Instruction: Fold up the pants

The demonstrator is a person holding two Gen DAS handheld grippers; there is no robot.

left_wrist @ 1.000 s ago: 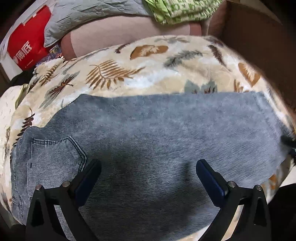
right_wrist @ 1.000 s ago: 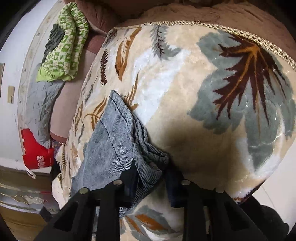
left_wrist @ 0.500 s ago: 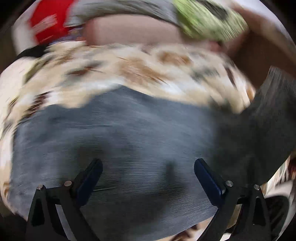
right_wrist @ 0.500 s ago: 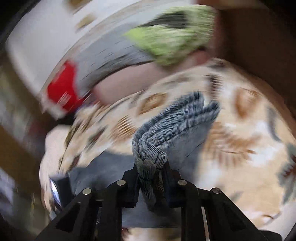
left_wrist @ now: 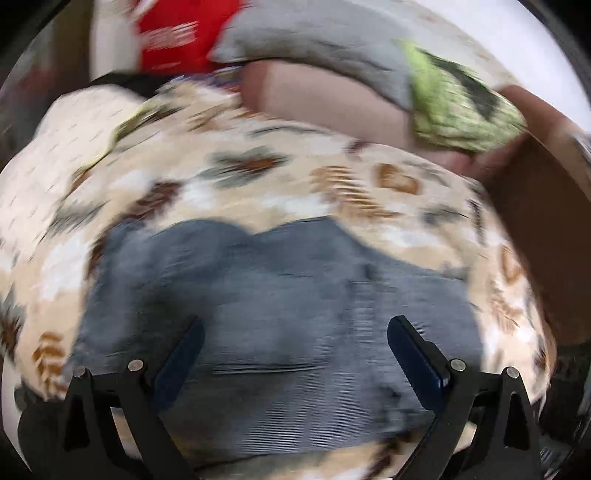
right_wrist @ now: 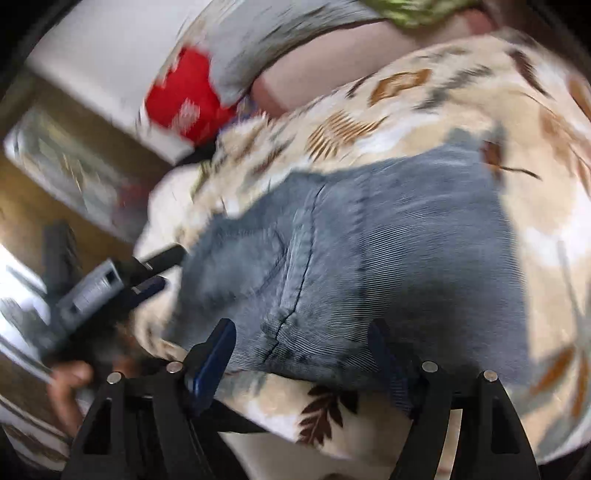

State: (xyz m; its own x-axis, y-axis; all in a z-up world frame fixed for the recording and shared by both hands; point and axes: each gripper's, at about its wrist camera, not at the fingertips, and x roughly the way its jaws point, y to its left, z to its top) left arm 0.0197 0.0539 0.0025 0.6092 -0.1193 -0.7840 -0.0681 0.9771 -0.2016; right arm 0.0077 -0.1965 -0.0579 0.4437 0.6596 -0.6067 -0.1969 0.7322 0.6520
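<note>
The grey-blue denim pants (left_wrist: 280, 306) lie folded over on the leaf-print blanket (left_wrist: 288, 192); they also show in the right wrist view (right_wrist: 388, 258) with a seam running down the top layer. My left gripper (left_wrist: 295, 354) is open and empty, just above the near part of the pants. My right gripper (right_wrist: 303, 354) is open, its fingers on either side of the pants' near edge, holding nothing. The left gripper also shows in the right wrist view (right_wrist: 147, 273) at the pants' left side. Both views are motion-blurred.
A green patterned cloth (left_wrist: 465, 110), a grey quilt (left_wrist: 317, 40) and a red bag (left_wrist: 173, 33) lie behind the blanket. A brown board (left_wrist: 546, 206) stands at the right. The blanket's front edge (right_wrist: 332, 417) drops off near my right gripper.
My right gripper carried the pants' leg end over to the left onto the rest, then opened and let it go. The left gripper stayed open and shifted as the view swung.
</note>
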